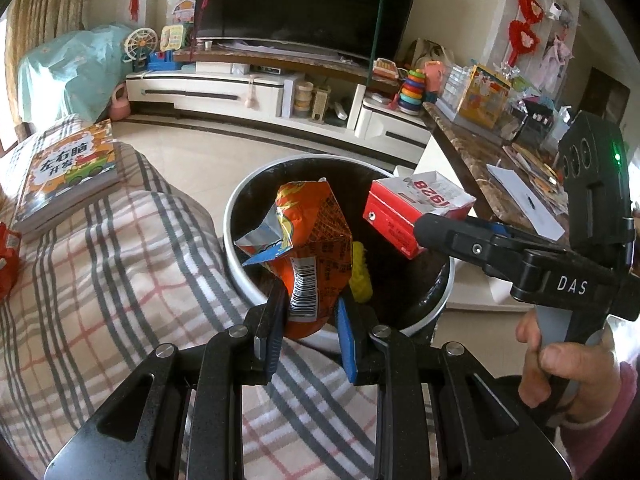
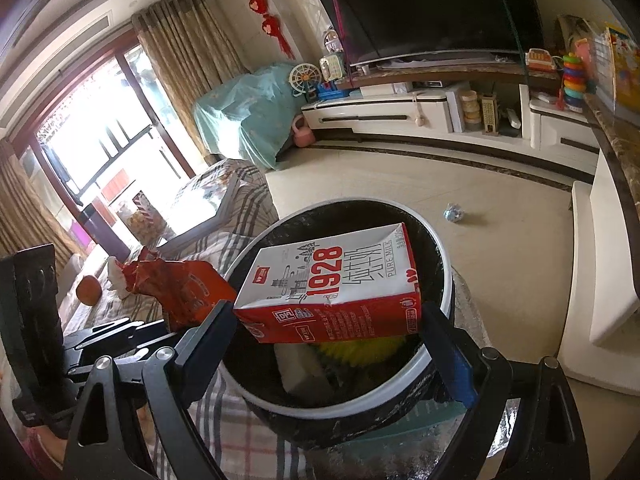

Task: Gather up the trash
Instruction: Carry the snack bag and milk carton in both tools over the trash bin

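My left gripper [image 1: 310,312] is shut on an orange snack bag [image 1: 308,248] and holds it over the near rim of the round trash bin [image 1: 256,178]. My right gripper [image 2: 332,328] is shut on a red and white "1928" milk carton [image 2: 332,280] and holds it above the bin's opening [image 2: 348,412]. The carton [image 1: 412,210] and the right gripper also show in the left wrist view at the right. The snack bag [image 2: 180,288] shows left of the carton in the right wrist view. Yellow trash [image 1: 360,276] lies inside the bin.
A plaid-covered sofa [image 1: 120,280] lies left of the bin, with a picture book [image 1: 68,176] on it. A marble-topped table [image 1: 480,152] with papers stands to the right. A crumpled wrapper [image 2: 454,213] lies on the floor. A TV stand [image 1: 260,88] is at the back.
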The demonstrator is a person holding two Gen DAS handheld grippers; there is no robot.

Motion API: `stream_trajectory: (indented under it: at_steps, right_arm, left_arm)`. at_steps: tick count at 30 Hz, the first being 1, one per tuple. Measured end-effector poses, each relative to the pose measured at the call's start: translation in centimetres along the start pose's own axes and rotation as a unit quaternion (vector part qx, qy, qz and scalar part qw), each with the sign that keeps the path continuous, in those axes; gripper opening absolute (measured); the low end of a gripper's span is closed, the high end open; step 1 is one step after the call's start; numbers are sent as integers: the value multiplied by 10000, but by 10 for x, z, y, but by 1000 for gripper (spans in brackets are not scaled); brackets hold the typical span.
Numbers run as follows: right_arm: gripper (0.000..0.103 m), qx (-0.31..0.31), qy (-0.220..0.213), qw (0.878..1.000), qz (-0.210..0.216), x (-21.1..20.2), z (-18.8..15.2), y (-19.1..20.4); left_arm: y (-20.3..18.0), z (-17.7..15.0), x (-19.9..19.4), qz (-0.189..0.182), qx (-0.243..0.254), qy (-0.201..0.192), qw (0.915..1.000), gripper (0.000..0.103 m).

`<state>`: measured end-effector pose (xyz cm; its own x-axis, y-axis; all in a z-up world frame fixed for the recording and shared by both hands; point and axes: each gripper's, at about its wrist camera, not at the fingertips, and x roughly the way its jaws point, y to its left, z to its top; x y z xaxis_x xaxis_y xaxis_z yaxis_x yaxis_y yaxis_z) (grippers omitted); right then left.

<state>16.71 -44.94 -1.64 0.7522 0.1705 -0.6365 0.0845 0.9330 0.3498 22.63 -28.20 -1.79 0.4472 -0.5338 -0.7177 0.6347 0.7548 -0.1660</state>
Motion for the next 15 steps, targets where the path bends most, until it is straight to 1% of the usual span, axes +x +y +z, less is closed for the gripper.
stream_trajectory:
  at_steps: [15]
  right_arm:
    - [92,22,104,9999,-60,13,12,-12]
  left_arm:
    - [-4,8,17,34,85,130,9999,22]
